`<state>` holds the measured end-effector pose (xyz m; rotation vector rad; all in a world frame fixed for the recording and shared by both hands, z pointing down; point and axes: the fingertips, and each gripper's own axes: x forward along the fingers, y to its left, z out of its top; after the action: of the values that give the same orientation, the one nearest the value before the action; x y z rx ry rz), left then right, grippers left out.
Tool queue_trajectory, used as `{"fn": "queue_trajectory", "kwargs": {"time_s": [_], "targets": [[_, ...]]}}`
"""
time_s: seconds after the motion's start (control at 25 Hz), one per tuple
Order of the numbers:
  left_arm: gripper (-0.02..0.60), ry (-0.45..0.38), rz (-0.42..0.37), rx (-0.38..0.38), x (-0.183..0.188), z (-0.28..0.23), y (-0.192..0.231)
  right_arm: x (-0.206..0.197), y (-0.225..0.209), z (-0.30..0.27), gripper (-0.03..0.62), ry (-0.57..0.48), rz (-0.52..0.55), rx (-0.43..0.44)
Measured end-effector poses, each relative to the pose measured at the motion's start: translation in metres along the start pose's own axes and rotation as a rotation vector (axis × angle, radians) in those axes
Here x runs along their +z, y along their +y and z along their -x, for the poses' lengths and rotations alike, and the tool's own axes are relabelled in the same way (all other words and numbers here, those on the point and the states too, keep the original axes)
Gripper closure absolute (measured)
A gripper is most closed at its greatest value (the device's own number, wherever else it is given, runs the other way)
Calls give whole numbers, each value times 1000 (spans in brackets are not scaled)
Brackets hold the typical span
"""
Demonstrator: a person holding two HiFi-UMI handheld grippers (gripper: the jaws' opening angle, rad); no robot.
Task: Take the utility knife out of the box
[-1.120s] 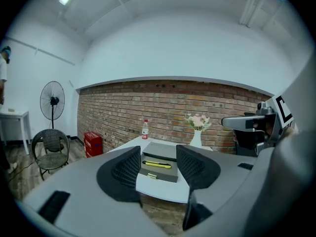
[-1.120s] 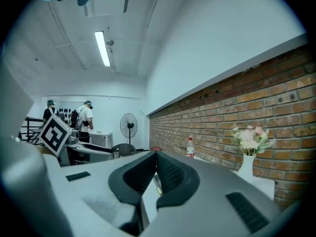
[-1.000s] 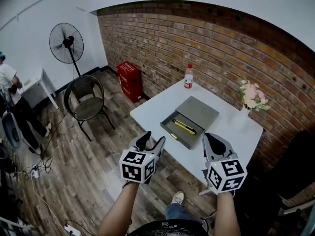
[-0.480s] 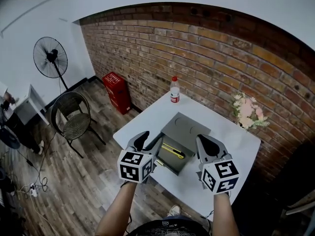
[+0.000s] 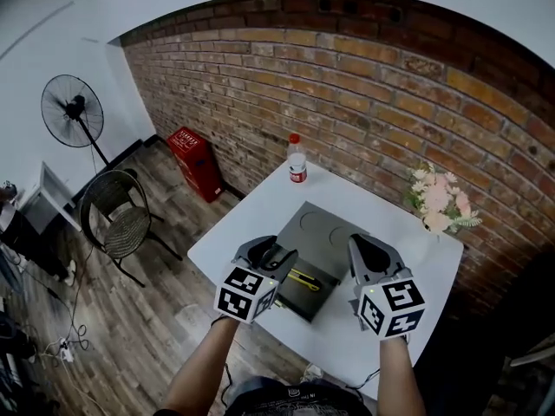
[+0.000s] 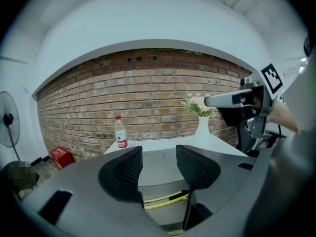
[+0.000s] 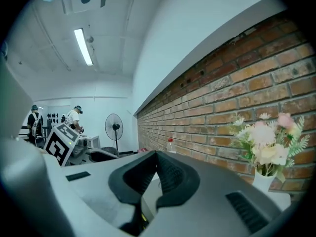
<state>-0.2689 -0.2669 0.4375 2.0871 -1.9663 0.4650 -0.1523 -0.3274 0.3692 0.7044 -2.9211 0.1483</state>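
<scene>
Knife [image 6: 165, 199] lies in open box [image 5: 328, 276] on desk [image 5: 416, 258], just beyond left tool [image 6: 159, 164], jaws apart, empty. Right tool [image 7: 157, 169] jaws together, empty. Knife likely light, rigid, slick; pinch across mid-body.

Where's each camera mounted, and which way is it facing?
Head view: person's head, facing steeply down at the table and open box; forearms, left gripper and right gripper show.
Left gripper view: on that gripper, along its parted jaws over the utility knife toward the brick wall; right gripper at right.
Right gripper view: on that gripper, along its closed jaws beside the wall; left gripper at left.
Shared: bottle and flowers appear in all three.
</scene>
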Motion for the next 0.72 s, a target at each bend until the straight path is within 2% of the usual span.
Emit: {"fn": "queue_trajectory", "kwargs": {"time_s": [0.12, 0.4, 0.72], "targets": [[353, 42, -90, -114, -13, -16, -10, -3, -3, -3, 576, 9, 0, -24], [353, 202, -303, -387, -55, -36, -26, -5, 3, -7, 576, 25, 4, -132], [354, 378, -623, -635, -111, -44, -42, -7, 15, 1, 576, 30, -7, -257]]}}
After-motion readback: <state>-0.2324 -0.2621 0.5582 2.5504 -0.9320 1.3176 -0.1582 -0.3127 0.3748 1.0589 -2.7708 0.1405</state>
